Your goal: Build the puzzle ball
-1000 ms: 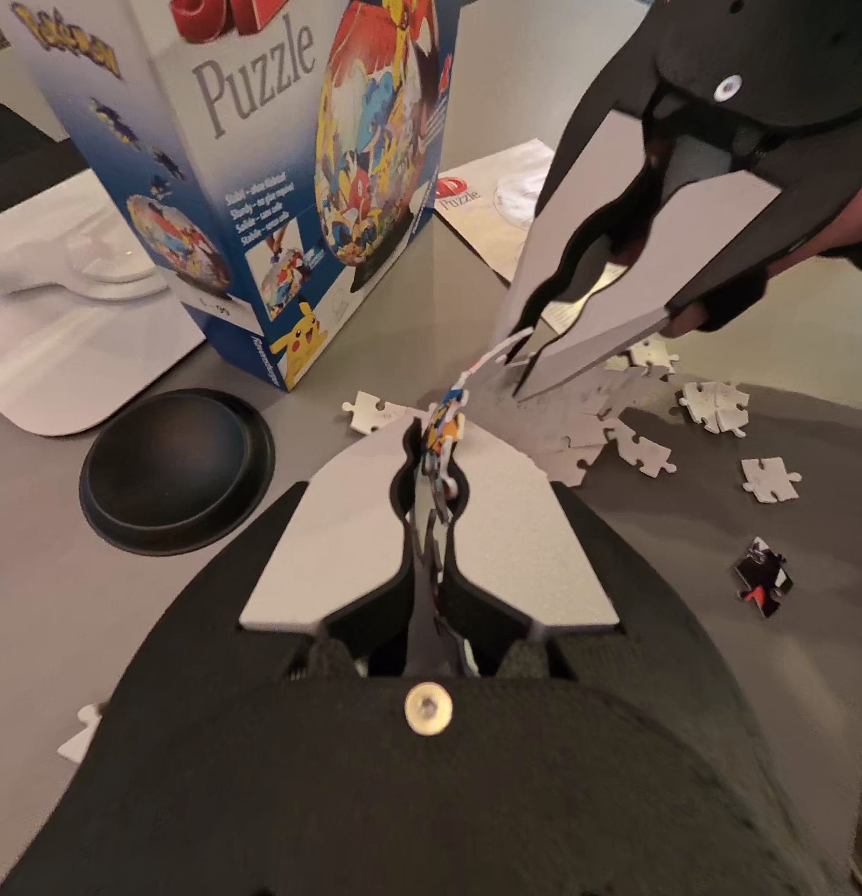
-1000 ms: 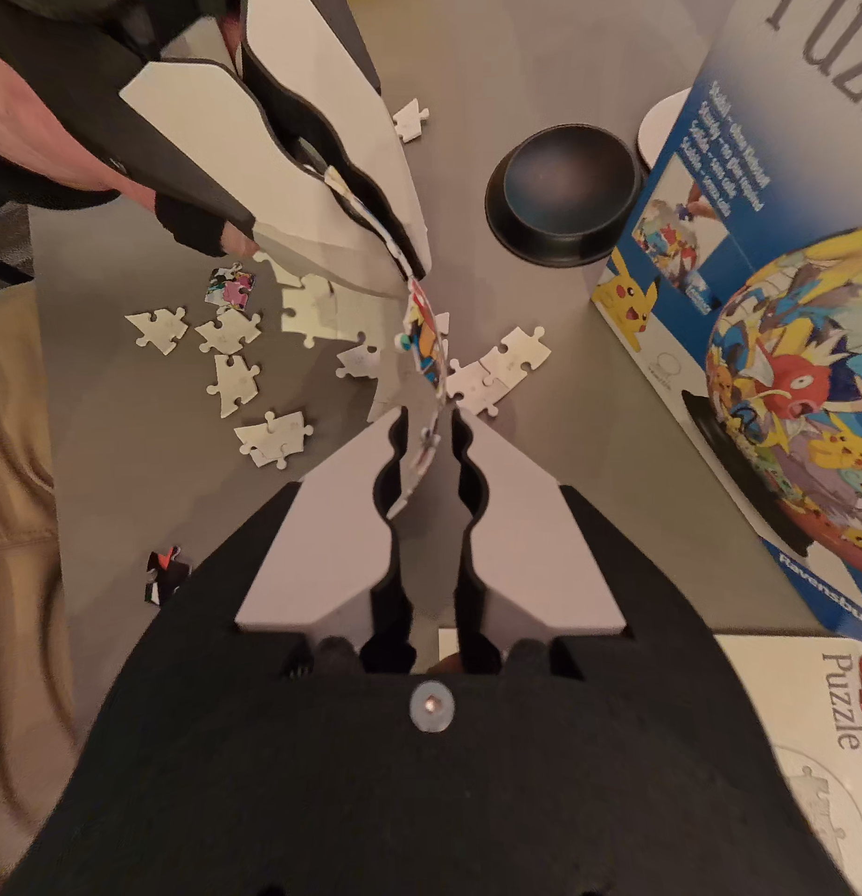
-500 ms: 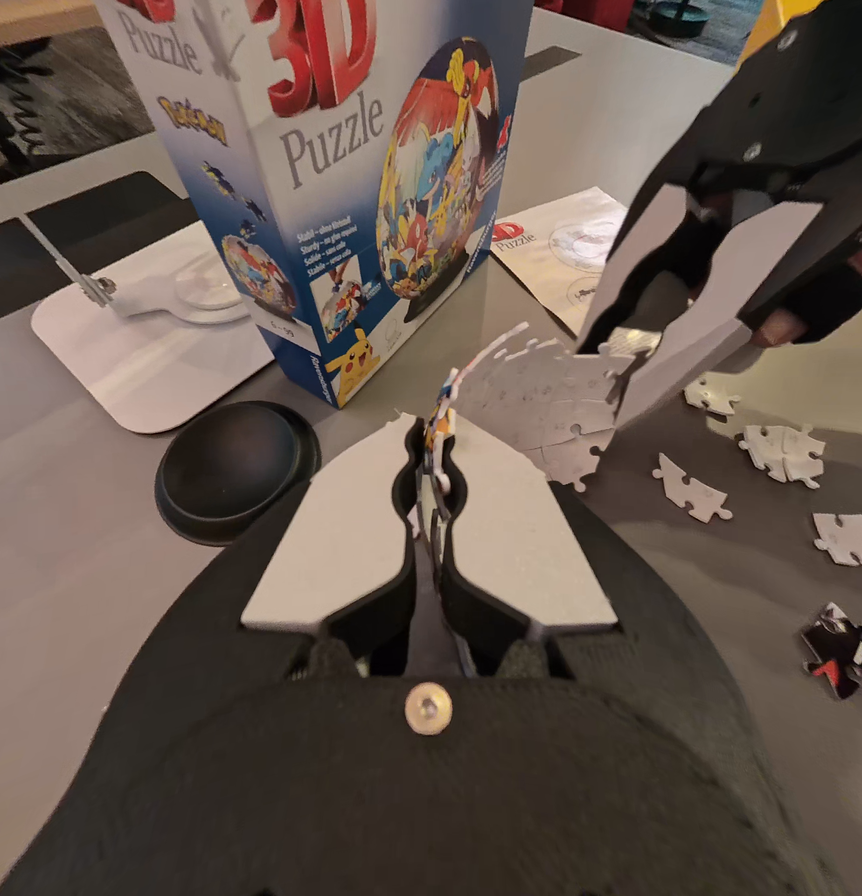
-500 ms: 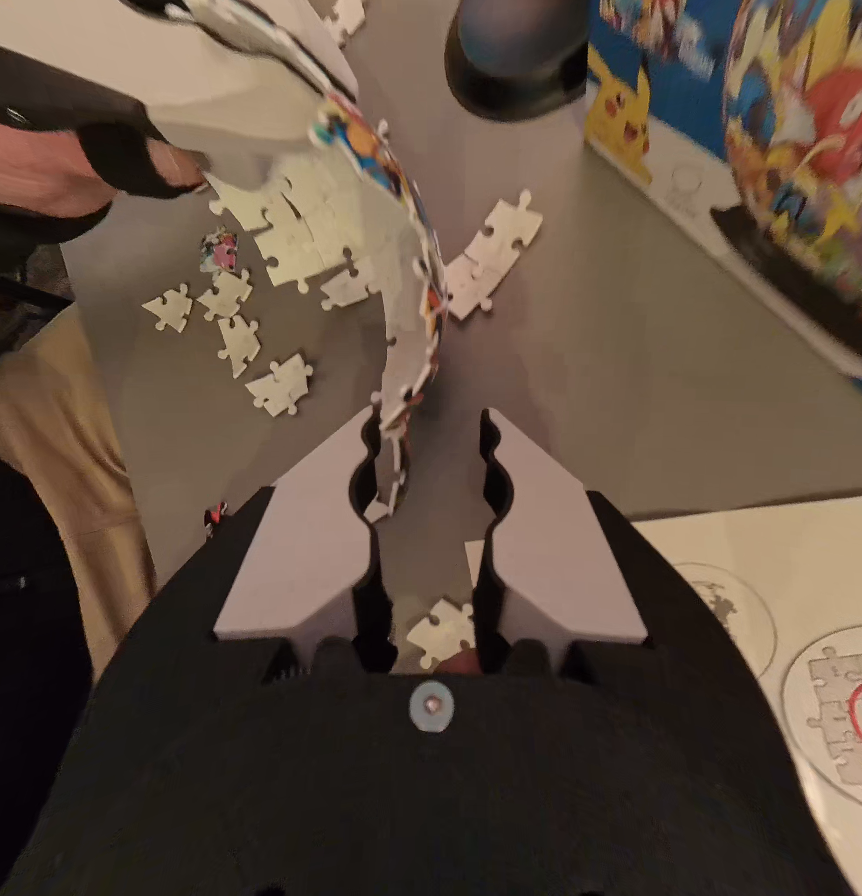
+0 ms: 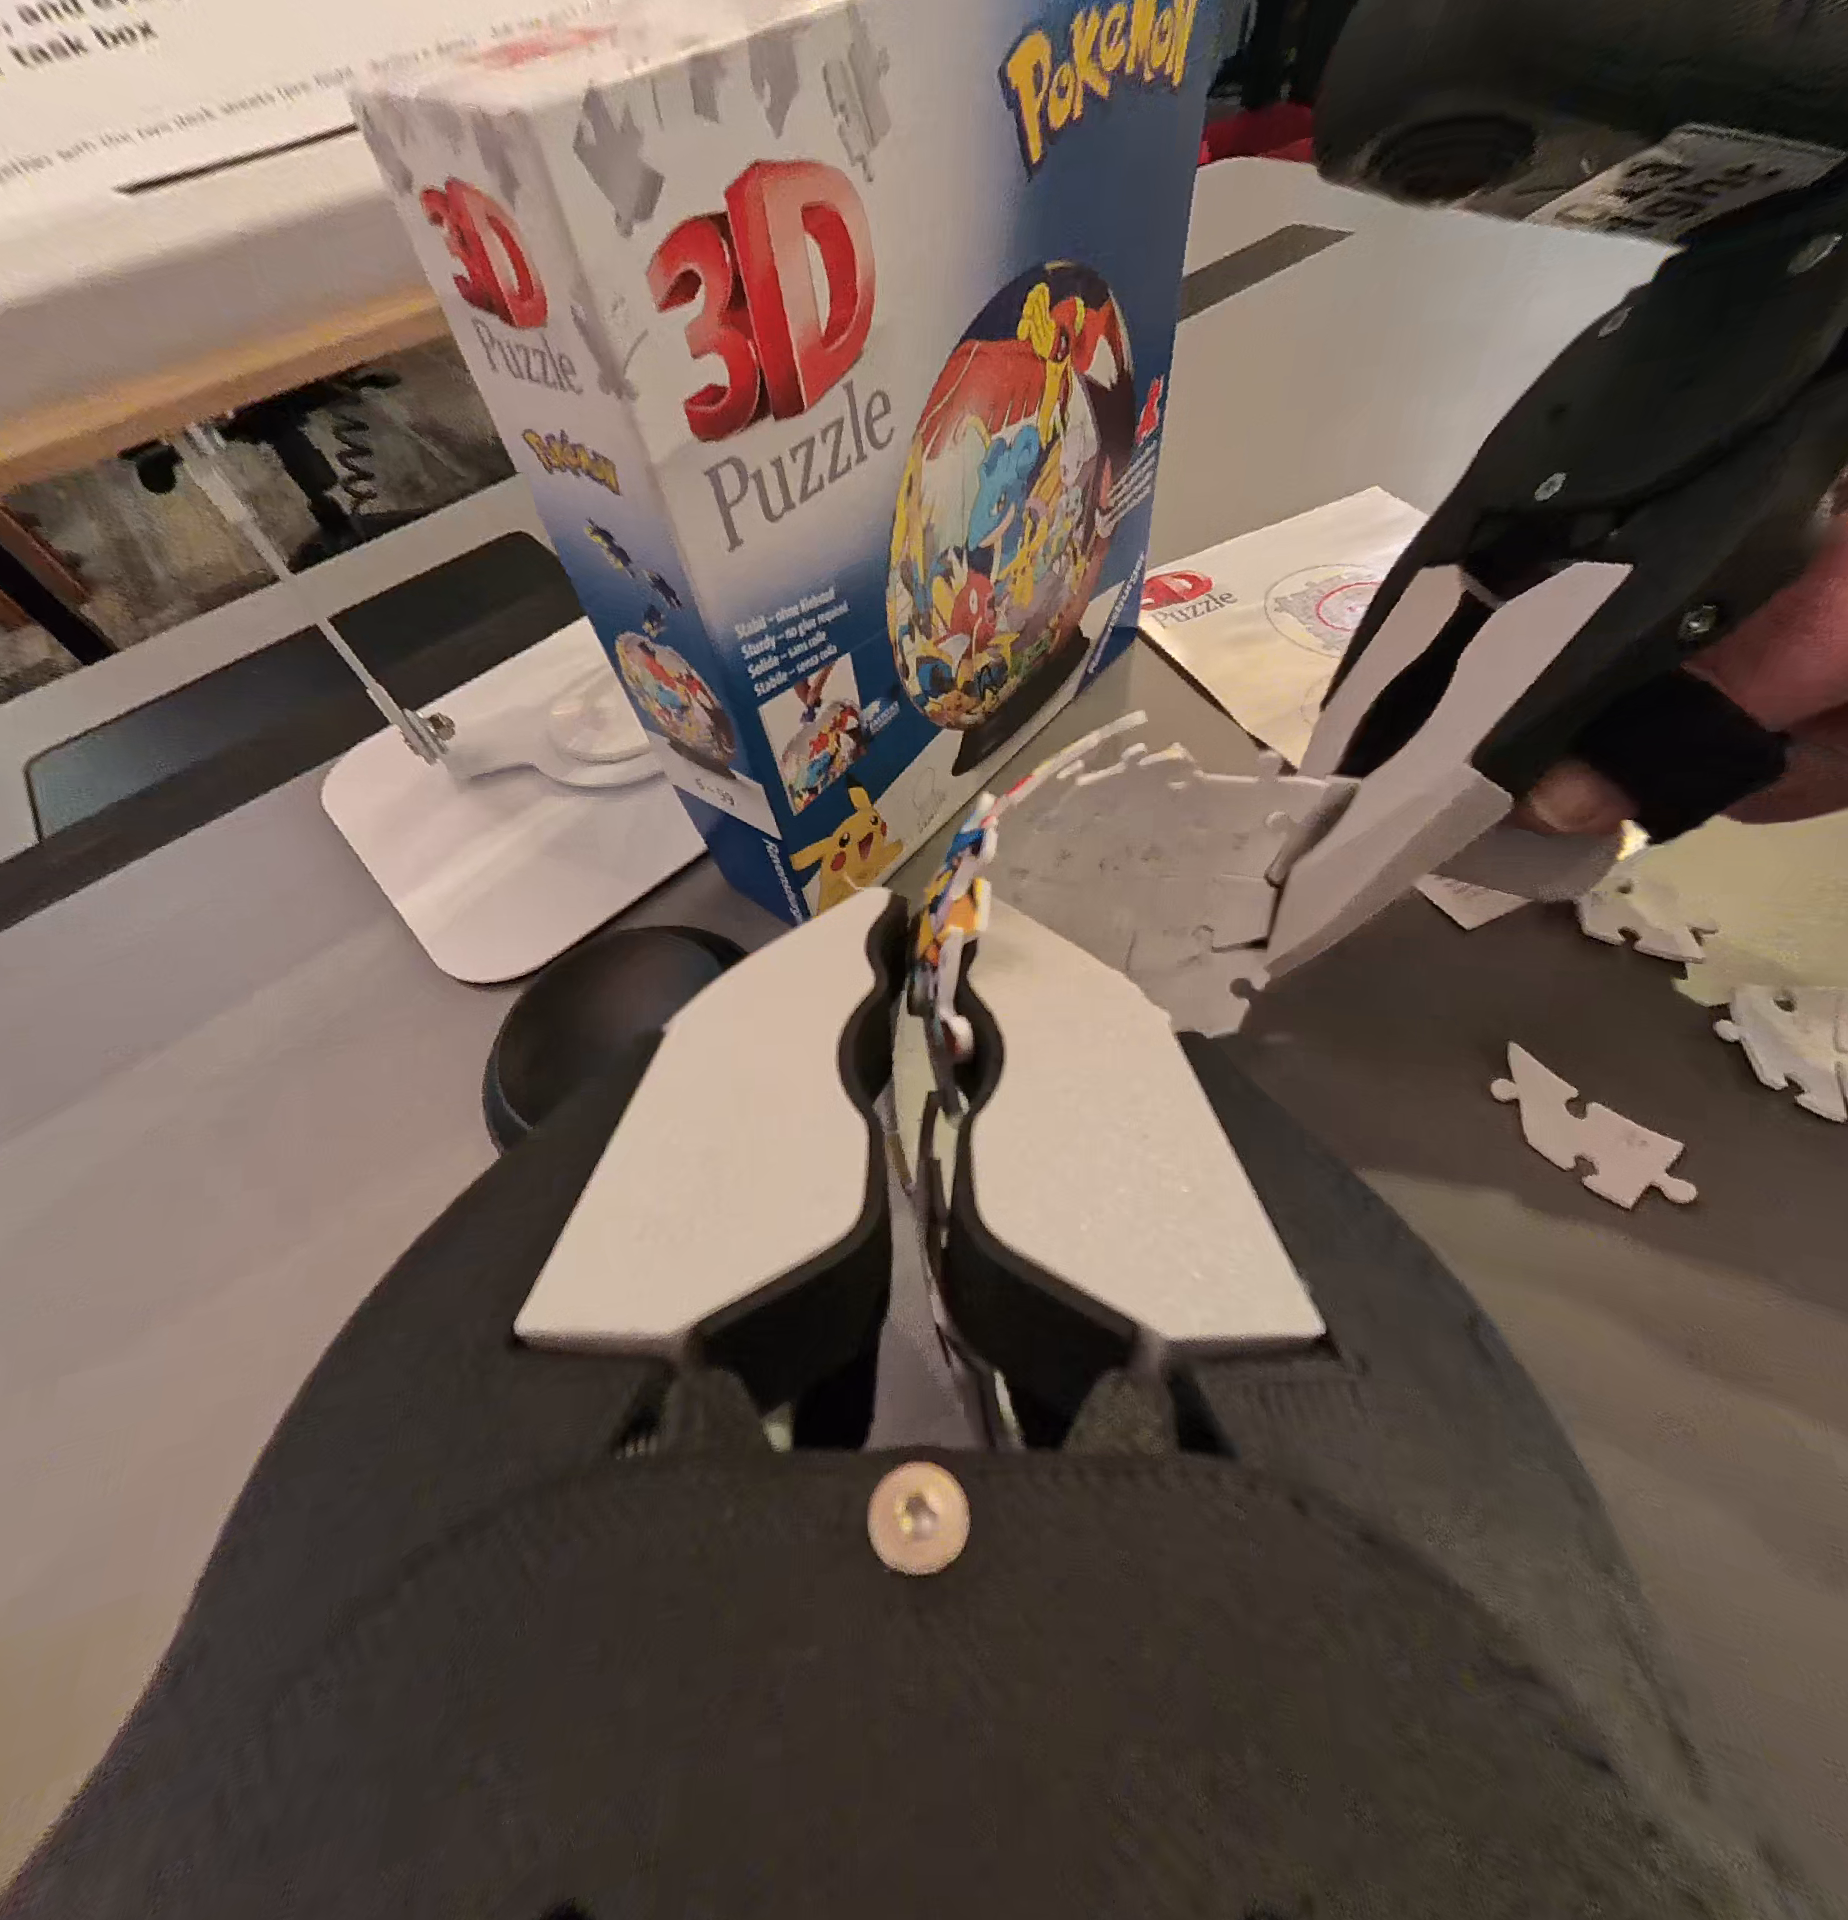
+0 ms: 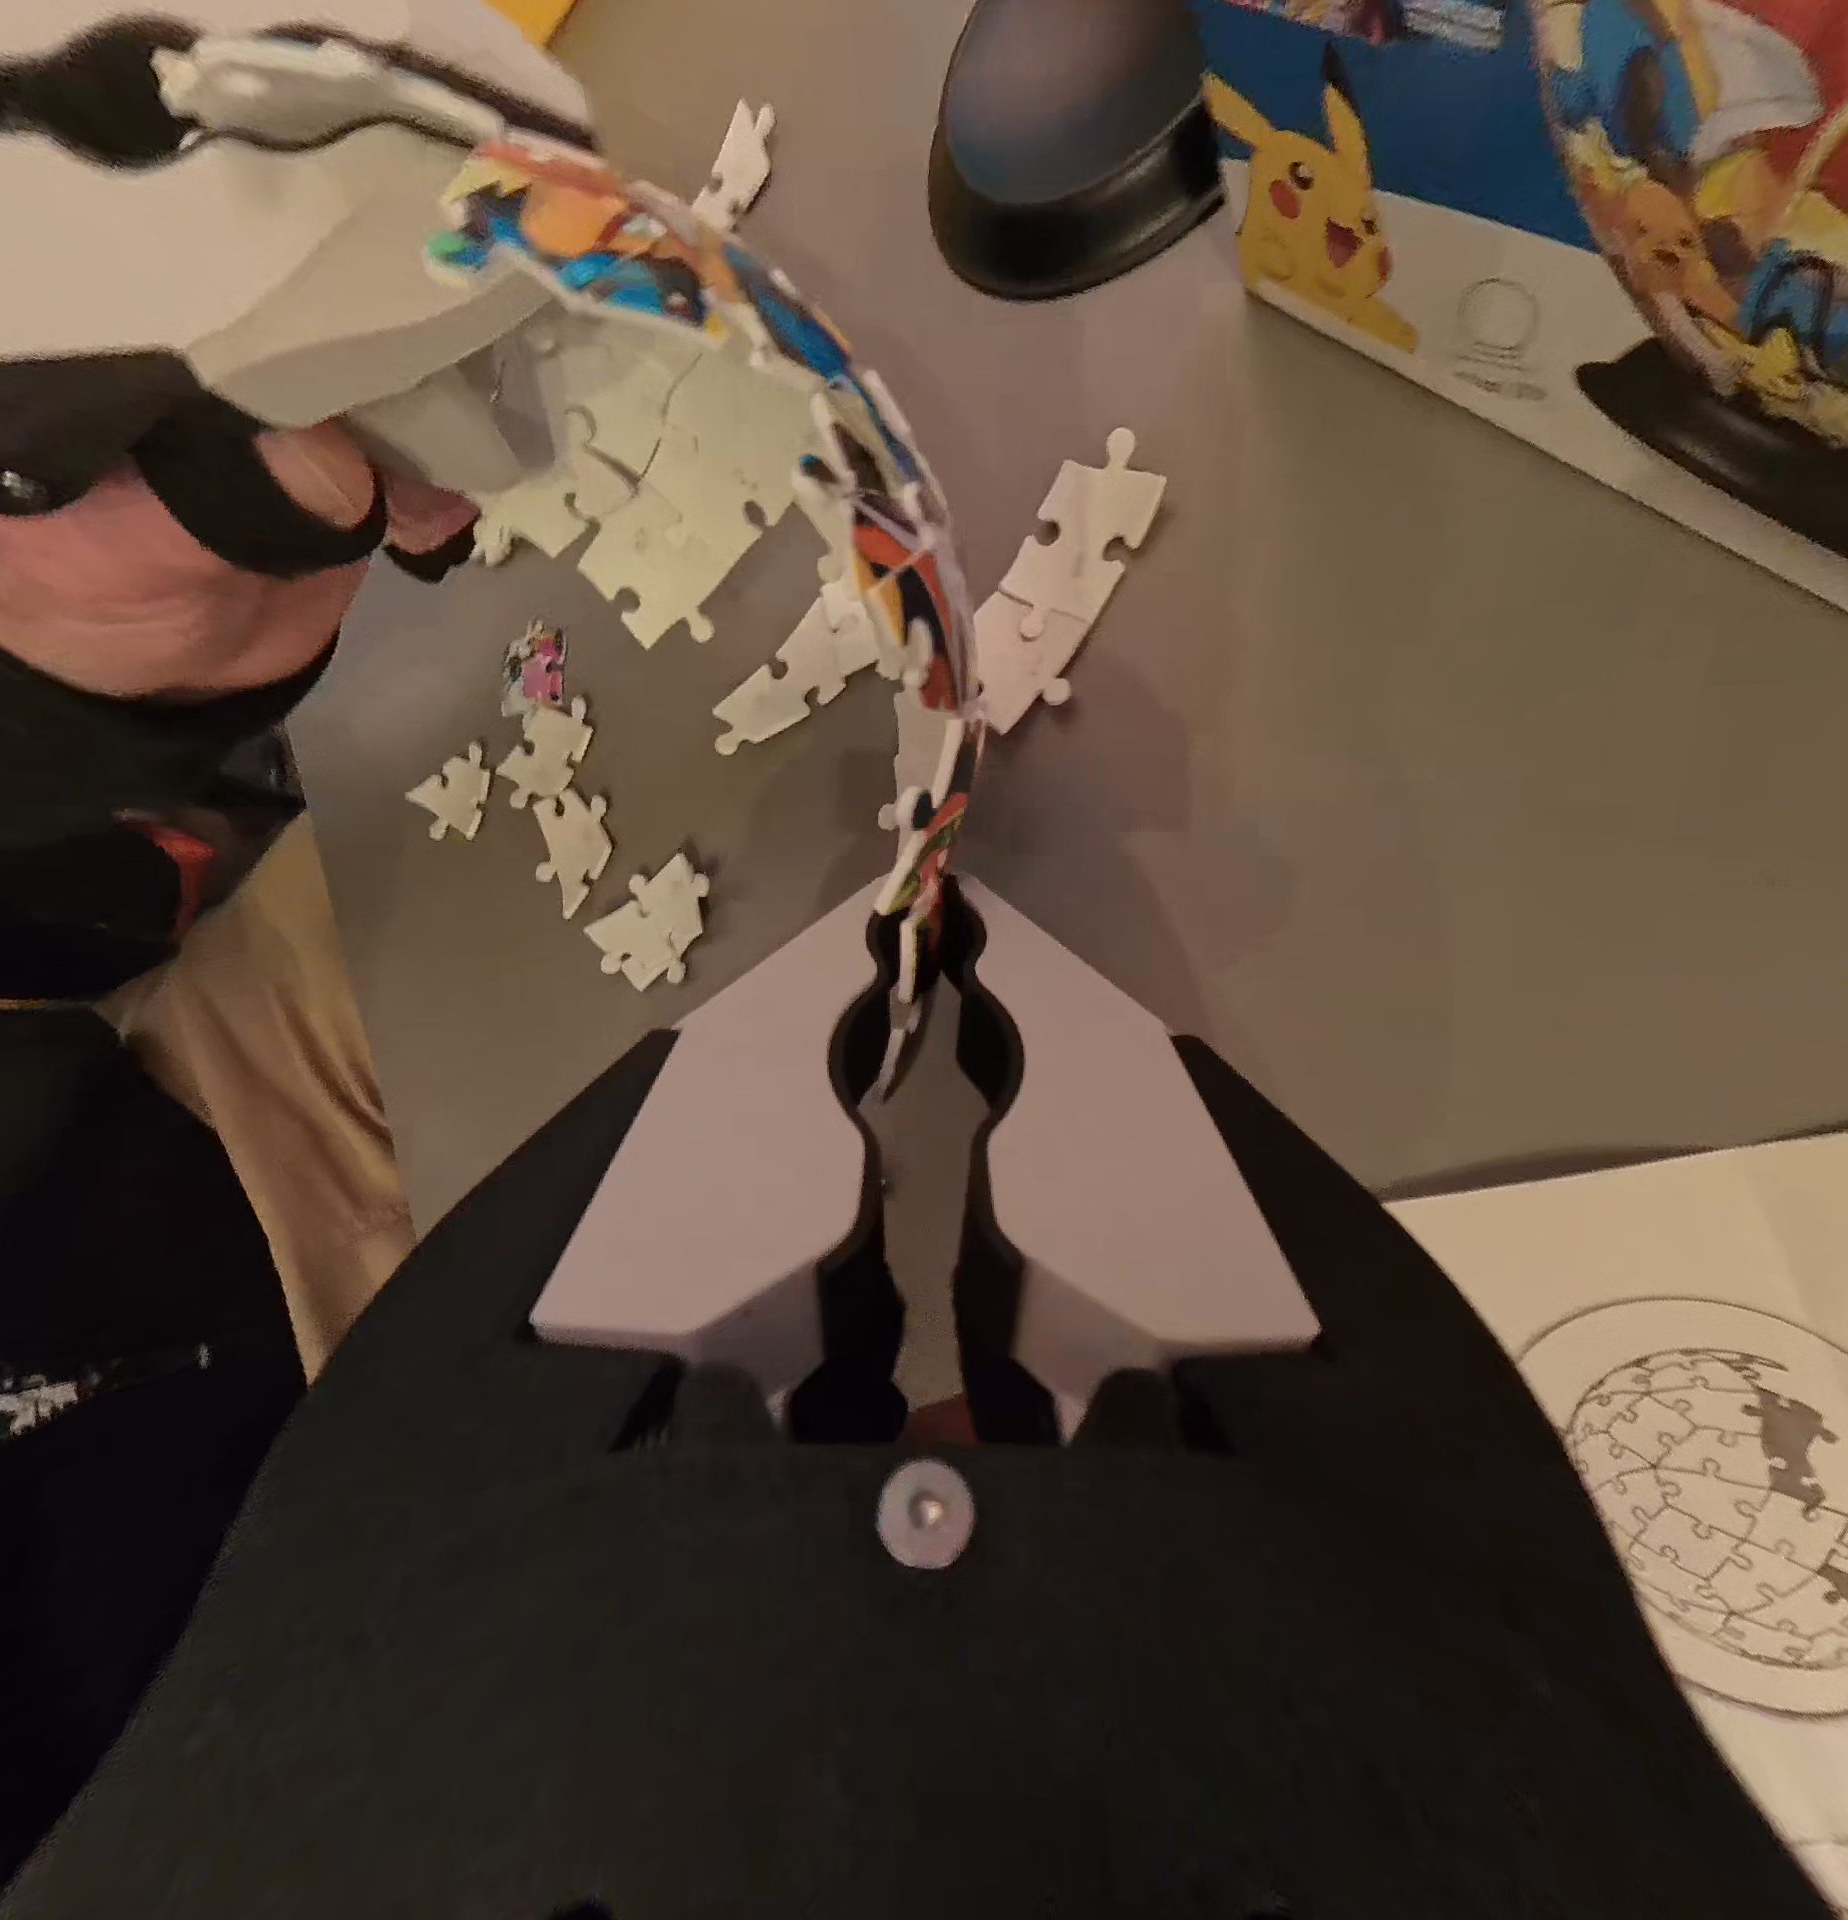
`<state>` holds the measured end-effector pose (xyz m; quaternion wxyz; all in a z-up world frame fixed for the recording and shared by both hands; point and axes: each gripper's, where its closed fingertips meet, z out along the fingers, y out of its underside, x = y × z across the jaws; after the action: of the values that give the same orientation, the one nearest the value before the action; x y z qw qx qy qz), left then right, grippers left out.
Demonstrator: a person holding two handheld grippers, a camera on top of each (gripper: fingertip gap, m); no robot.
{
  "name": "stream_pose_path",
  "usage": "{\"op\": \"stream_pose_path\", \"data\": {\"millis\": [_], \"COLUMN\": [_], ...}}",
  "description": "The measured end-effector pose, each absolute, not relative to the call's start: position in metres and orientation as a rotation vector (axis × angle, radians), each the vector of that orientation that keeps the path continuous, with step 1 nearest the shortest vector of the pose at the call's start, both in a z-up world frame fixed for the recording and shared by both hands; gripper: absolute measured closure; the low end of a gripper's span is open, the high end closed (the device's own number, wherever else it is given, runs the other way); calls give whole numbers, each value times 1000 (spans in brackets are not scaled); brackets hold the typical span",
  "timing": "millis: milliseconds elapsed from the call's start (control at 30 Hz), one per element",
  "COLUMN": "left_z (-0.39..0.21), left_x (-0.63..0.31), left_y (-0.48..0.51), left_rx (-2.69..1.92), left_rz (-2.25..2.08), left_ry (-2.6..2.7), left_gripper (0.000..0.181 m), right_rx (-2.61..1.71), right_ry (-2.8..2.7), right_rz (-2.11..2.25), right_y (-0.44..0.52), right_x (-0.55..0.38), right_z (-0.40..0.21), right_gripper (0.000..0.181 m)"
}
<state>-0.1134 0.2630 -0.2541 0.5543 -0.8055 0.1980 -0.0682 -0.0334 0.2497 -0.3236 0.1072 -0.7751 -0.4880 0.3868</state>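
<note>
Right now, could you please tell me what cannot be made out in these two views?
Left wrist view: the puzzle section turns most print away.
Left wrist view: the left tongs cover part of the black stand.
Right wrist view: the instruction sheet is cut by the edge.

Two close wrist cameras face each other over a grey table (image 5: 172, 1143). The left wrist view looks low and forward toward the upright puzzle box (image 5: 795, 468). The right wrist view looks steeply down. Both show the curved puzzle ball section (image 6: 691, 447), black stand (image 6: 1065, 177) and instruction sheet (image 6: 1678, 1403).
</note>
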Motion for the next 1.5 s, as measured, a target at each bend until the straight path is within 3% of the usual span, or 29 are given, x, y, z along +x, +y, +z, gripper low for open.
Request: {"op": "stream_pose_path", "data": {"millis": [433,533,600,1100,1167,1267,1400,1500], "left_z": [-246,-247,-247,-185,-202,-240,-156,-126], "left_x": [-113,-114,-116,-195,-196,-205,-235,-244], "left_y": [263,262,261,209,200,197,168,133], "left_rx": [-1860,-1868,-1870,-1768,-1845,-2016,-1733,-1627], "left_rz": [-123,-137,-133,-197,-223,-227,-175,-31], "left_ry": [443,417,403,79,67,45,-9,48], "left_gripper": [174,174,175,174,150,81,85,88], "right_rx": [-2221,-2191,-2175,-1960,-1973,-2001,-1935,-1877], "right_ry": [-1400,-1459,-1503,-1153,-1172,-1218,-1189,-1174], "right_rz": [1002,918,832,941,884,804,819,775], "right_y": [264,261,262,266,256,239,209,194], "right_x": [-39,-43,-42,-18,-10,0,10,25], "right_z": [-323,-323,-327,-246,-251,-263,-245,-233], "right_gripper": [177,164,144,139,139,142,145,146]}}
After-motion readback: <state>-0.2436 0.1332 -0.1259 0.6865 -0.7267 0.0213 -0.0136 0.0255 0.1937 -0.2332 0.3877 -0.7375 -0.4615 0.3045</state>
